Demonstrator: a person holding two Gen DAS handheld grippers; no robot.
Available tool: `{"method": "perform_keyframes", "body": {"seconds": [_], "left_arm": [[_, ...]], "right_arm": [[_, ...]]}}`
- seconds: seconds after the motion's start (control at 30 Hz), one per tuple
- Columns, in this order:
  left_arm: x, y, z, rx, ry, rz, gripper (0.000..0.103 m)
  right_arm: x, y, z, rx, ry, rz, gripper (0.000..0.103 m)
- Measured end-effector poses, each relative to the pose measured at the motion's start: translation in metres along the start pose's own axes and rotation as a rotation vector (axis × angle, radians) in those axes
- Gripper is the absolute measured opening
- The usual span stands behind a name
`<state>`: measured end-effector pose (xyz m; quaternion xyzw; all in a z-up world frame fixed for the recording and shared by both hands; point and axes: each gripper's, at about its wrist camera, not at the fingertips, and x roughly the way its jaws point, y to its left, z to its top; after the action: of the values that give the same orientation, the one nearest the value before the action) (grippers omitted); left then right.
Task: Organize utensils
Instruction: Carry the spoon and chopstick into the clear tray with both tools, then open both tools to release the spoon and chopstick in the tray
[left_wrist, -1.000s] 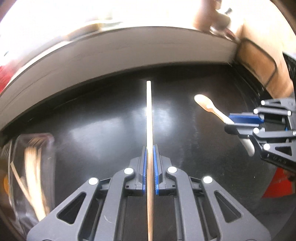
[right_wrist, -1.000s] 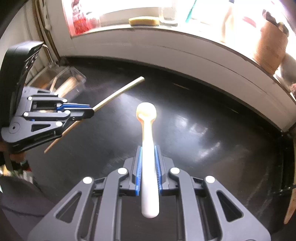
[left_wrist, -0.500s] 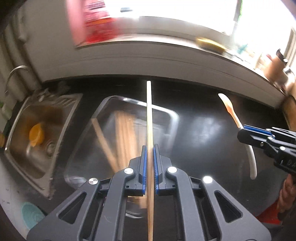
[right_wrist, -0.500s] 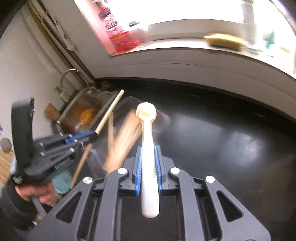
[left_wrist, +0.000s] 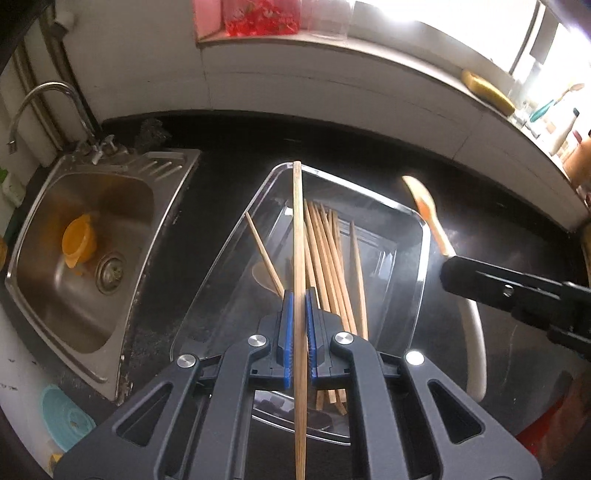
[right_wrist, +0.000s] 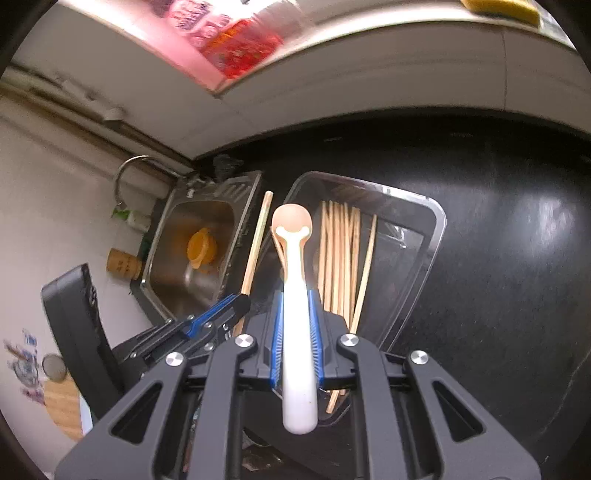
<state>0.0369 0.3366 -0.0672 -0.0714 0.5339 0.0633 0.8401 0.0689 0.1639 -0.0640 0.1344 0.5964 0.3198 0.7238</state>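
— Black countertop (left_wrist: 229, 147) beside a steel sink (left_wrist: 48, 295); where does the sorting stand?

— Well along, by the look of it. A clear plastic tray (left_wrist: 424, 258) sits on the counter next to the sink, and a bundle of wooden chopsticks (left_wrist: 332, 258) already lies inside it, most of them side by side, one slanting apart on the left.

— And what is left?

— Two pieces at least. The left gripper (left_wrist: 299, 328) is clenched on a single chopstick (left_wrist: 297, 221), held above the tray and pointing along its length. The right gripper (right_wrist: 297, 325) clamps a spoon (right_wrist: 295, 266) by its white handle, bowl forward, also over the tray.

— Anything else in the containers?

— A rounded shape shows under the chopsticks, too unclear to name. An orange cup-like thing (left_wrist: 77, 240) sits in the sink near the drain.

— So the next step?

— Probably lowering and releasing both into the tray.
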Motion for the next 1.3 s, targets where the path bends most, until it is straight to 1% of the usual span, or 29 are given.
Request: {"method": "perform_keyframes", "body": {"seconds": [0.13, 0.3, 0.47, 0.8, 1.0, 1.13, 1.17, 1.2, 1.23, 1.27, 1.3], "left_arm": [[0.011, 0.002, 0.000, 0.023, 0.027, -0.007, 0.006], [0.029, 0.009, 0.005, 0.022, 0.063, -0.027, 0.006], [0.039, 0.010, 0.009, 0.031, 0.073, -0.024, 0.006], [0.076, 0.016, 0.009, 0.044, 0.122, -0.013, 0.006], [0.080, 0.016, 0.010, 0.041, 0.130, -0.010, 0.006], [0.083, 0.017, 0.010, 0.034, 0.135, -0.031, 0.007], [0.083, 0.017, 0.011, 0.030, 0.137, -0.038, 0.010], [0.084, 0.018, 0.011, 0.030, 0.141, -0.041, 0.026], [0.083, 0.019, 0.012, 0.029, 0.142, -0.049, 0.065], [0.080, 0.020, 0.012, 0.027, 0.135, -0.043, 0.086], [0.075, 0.021, 0.012, 0.027, 0.115, -0.035, 0.097]], "right_arm": [[0.013, -0.009, 0.004, 0.053, 0.027, -0.010, 0.014], [0.028, -0.013, 0.010, 0.086, 0.047, -0.029, 0.014], [0.040, -0.016, 0.018, 0.091, 0.063, -0.051, 0.014], [0.076, -0.022, 0.031, 0.084, 0.115, -0.104, 0.014], [0.087, -0.026, 0.039, 0.085, 0.132, -0.119, 0.014], [0.093, -0.027, 0.043, 0.089, 0.135, -0.116, 0.014], [0.092, -0.028, 0.044, 0.093, 0.135, -0.103, 0.015], [0.090, -0.030, 0.047, 0.103, 0.131, -0.089, 0.031], [0.087, -0.030, 0.050, 0.106, 0.119, -0.090, 0.071], [0.083, -0.030, 0.052, 0.105, 0.104, -0.093, 0.085], [0.077, -0.028, 0.055, 0.101, 0.082, -0.092, 0.088]]}}
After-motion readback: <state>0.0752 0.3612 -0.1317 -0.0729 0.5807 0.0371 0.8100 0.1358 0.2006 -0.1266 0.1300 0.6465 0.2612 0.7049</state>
